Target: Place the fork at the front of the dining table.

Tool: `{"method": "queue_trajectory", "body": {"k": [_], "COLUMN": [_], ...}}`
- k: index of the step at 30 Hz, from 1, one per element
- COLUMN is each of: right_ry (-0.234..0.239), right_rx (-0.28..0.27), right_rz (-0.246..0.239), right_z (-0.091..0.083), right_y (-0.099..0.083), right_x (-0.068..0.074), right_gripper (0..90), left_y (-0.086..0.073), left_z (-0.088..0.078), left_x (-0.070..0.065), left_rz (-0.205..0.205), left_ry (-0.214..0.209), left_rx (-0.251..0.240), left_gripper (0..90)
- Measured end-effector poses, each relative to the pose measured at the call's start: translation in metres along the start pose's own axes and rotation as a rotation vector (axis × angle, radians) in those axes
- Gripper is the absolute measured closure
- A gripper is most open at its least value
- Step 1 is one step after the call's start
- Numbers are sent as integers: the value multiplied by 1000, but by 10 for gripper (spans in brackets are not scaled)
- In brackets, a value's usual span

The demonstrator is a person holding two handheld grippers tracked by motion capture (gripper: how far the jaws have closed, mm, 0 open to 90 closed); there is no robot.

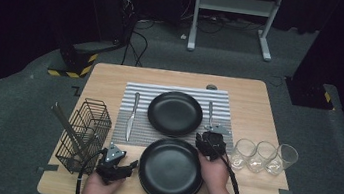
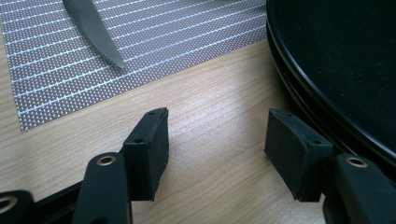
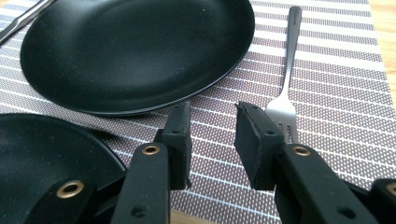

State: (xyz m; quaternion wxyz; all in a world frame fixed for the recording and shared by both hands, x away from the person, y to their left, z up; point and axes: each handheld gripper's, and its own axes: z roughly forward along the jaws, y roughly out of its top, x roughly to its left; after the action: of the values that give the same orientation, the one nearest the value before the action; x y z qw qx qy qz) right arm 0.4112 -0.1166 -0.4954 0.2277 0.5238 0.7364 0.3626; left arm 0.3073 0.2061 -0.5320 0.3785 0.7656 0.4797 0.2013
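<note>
A place setting is being laid on the light wooden table (image 1: 260,103). A grey striped woven placemat (image 1: 138,128) is centred there, with 1 round black plate (image 1: 175,113) set on it. A steel serrated table knife (image 1: 131,115) is laid left of that plate and a steel fork (image 3: 288,70) right of it, tines toward the person, as a normal setting is arranged.

The right gripper (image 3: 212,140) is held just beside the fork's tines, jaws parted with nothing between them; the fork lies flat on the mat, apparently let go. The left gripper (image 2: 215,149) is rested low over bare wood at the left rim of the near stack of black plates (image 1: 170,170), jaws open and empty, probably parked or lined up for that rim.

A black wire cutlery basket (image 1: 85,133) with 1 utensil in it is kept at the left as supply. 3 clear drinking glasses (image 1: 265,156) are lined up at the right, well clear of the mat.
</note>
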Motion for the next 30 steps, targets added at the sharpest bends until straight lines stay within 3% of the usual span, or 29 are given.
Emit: {"method": "queue_trajectory", "body": {"k": [10, 16, 24, 30], "right_ry": [45, 69, 123, 153], "right_rx": [-40, -68, -99, -119], "right_rz": [-9, -48, -36, -57], "right_z": [-15, -28, -46, -48], "right_y": [-6, -13, -25, -33], "right_x": [-3, -4, -13, -17], "right_gripper": [615, 605, 568, 554], "left_y": [0, 0, 0, 0], "left_z": [0, 1, 1, 1], "left_x": [-2, -2, -2, -3], "left_rz": [1, -10, -13, -18], "left_ry": [44, 68, 102, 127], "left_rx": [4, 4, 11, 11], "left_gripper": [399, 402, 402, 404]}}
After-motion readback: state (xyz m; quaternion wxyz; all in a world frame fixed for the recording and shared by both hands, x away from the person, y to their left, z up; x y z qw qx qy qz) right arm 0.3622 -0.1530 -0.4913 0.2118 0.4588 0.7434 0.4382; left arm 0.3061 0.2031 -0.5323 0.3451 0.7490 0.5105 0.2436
